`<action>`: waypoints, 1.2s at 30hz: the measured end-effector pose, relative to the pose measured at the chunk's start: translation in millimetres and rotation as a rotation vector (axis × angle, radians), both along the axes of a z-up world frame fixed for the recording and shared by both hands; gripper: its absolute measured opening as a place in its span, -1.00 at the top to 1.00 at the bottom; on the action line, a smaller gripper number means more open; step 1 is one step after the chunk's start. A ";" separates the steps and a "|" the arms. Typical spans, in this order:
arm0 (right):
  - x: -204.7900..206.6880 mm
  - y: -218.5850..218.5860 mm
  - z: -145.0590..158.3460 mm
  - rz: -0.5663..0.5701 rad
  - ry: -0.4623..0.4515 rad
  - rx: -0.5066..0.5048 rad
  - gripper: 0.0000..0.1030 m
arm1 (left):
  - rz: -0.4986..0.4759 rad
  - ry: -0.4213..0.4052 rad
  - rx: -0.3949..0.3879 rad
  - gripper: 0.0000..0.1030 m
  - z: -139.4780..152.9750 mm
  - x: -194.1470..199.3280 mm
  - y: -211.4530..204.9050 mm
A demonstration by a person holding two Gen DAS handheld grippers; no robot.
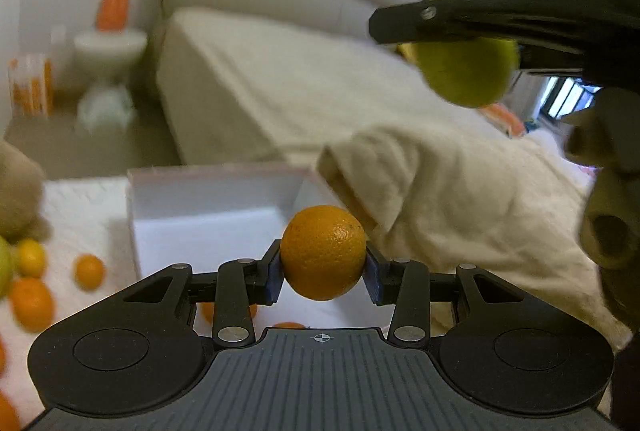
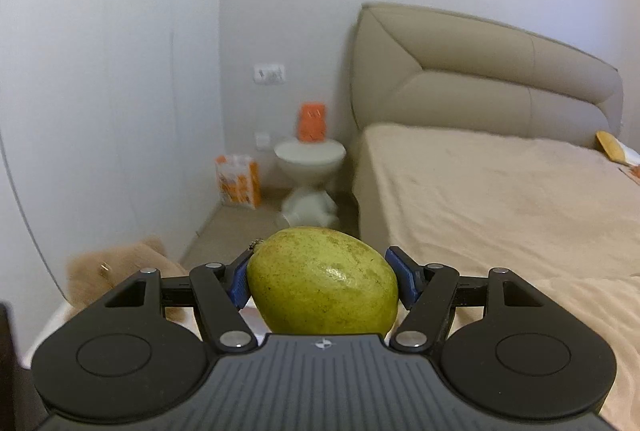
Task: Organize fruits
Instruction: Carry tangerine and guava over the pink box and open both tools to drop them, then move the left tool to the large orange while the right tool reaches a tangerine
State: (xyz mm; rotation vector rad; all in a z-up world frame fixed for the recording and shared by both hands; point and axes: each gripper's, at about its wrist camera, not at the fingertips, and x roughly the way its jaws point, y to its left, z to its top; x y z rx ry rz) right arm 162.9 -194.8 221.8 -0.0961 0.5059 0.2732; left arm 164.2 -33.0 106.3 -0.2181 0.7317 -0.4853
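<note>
Mid-sort: left gripper [image 1: 324,263] clamping an orange [image 1: 323,251] above the white box [image 1: 208,199]; right gripper [image 2: 323,279] gripping a green fruit [image 2: 322,281]. Loose fruit [image 1: 32,303] waiting at 9 o'clock, more lying inside the box.

Loose oranges [image 1: 32,305] at the left view's edge smear with motion, some cut off by the frame. The right tool [image 1: 472,43] crosses the upper right out of focus, covering the top of its green fruit [image 1: 466,73]. A tan plush toy [image 2: 108,271] sits half hidden behind the near tool's body.
</note>
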 end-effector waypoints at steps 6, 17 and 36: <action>30.7 0.3 -38.0 -0.023 0.127 -0.021 -0.30 | -0.066 0.099 0.107 0.03 -47.0 28.0 -37.0; 66.8 24.7 -119.7 -0.031 0.350 -0.020 -0.31 | 0.142 -0.102 -0.026 0.06 -17.7 -44.3 60.8; 61.0 60.8 -117.2 -0.025 0.352 -0.028 -0.33 | 0.547 -0.128 -0.005 0.06 -38.0 -122.8 203.8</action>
